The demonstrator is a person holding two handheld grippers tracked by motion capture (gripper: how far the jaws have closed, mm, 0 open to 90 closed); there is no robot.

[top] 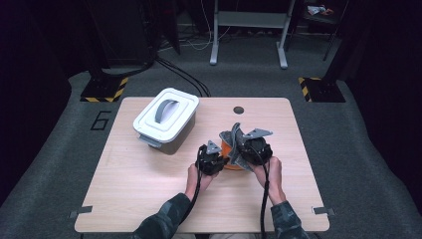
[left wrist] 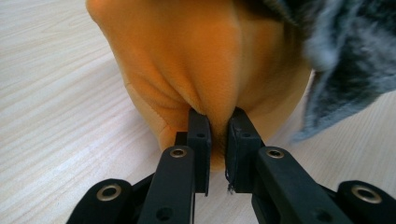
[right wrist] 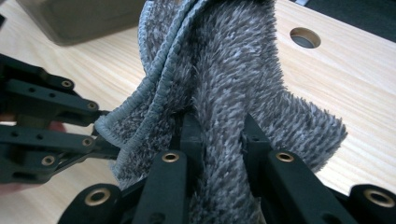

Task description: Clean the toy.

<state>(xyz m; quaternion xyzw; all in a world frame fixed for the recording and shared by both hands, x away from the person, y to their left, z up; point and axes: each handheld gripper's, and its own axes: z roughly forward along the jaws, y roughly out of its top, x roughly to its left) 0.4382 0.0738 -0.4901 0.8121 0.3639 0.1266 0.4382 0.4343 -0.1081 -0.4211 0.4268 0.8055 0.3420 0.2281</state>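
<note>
Gripping two cloths (left wrist: 196, 60), one each

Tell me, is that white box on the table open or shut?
Shut. The white box has its lid seated flat on top, grey handle lying across it, and no gap shows around the rim in the high view.

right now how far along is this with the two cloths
Done: both grips are set. The left gripper is shut on the orange cloth, the right gripper on the grey cloth. In hand: both cloths bunched together mid-table. Left: probably separating them; the white bin is lidded.
</note>
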